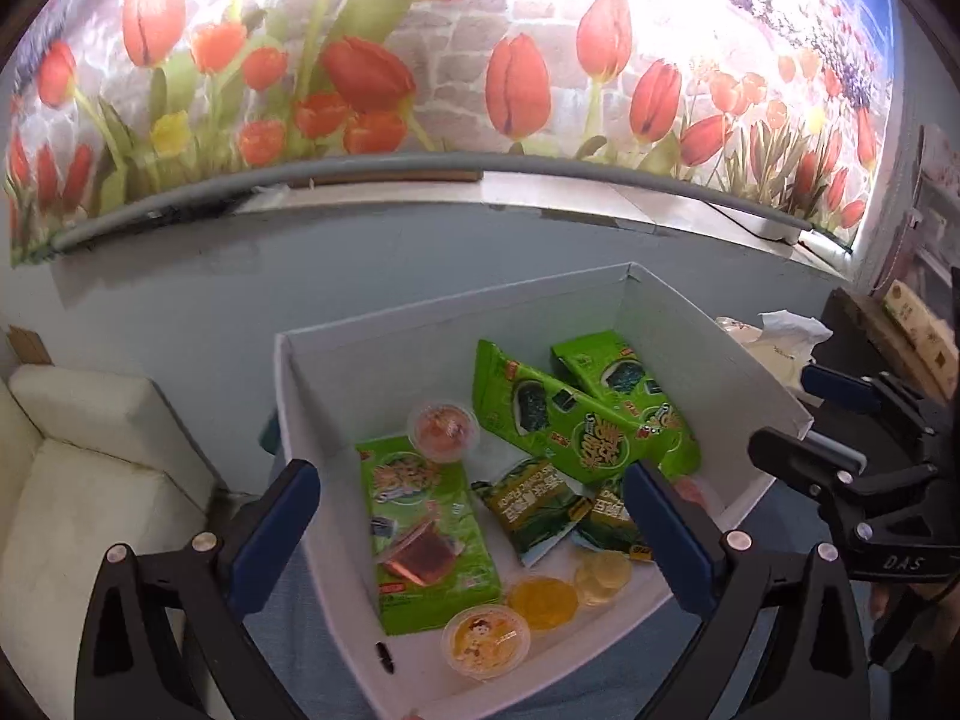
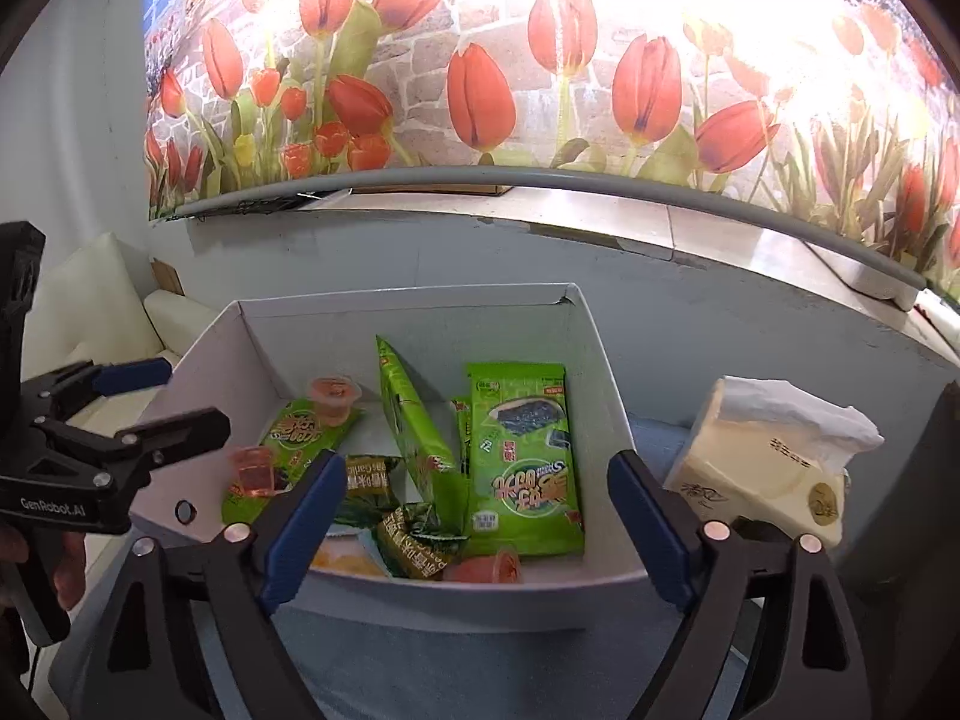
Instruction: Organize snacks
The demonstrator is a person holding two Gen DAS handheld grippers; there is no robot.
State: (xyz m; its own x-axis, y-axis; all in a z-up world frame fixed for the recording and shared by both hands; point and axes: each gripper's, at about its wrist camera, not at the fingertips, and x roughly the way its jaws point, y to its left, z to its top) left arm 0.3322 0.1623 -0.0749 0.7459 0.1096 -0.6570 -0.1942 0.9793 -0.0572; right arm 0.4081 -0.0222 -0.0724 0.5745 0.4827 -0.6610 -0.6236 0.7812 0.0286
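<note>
1. Left gripper [image 1: 474, 531] hangs over the near-left part of the white box [image 1: 678, 324], jaws spread wide, nothing between the blue pads [image 1: 276, 534].
2. Right gripper [image 2: 474, 528] hovers above the box's near wall, spread just as wide and empty too (its tips frame the snack pile from that side).
3. Every snack sits inside the box. A flat green seaweed pack [image 1: 429, 534] lies along the left wall, with a small reddish-brown jelly [image 1: 417, 558] on top of it.
4. Two more big seaweed packs [image 1: 564, 414] lean crossed toward the far right corner.
5. Two small dark-green packets [image 1: 531, 504] are crumpled in the middle of the floor, touching each other.
6. A pink jelly cup [image 1: 443, 427] rests at the top end of the flat pack.
7. By the near wall: an orange cartoon-lid cup [image 1: 486, 642], an orange jelly [image 1: 542, 600] and a pale yellow one [image 1: 602, 576], all just beside one another.
8. In the right wrist view a pink cup [image 2: 483, 569] lies tipped at the near wall, under the foot of the upright pack [image 2: 522, 456].
9. A tissue pack [image 2: 774, 456] stands outside the box, beside its right wall, on the blue cloth [image 2: 456, 672].
10. Behind it all, a tulip mural [image 2: 480, 60]; a white sofa [image 1: 90, 480] sits to the left.
</note>
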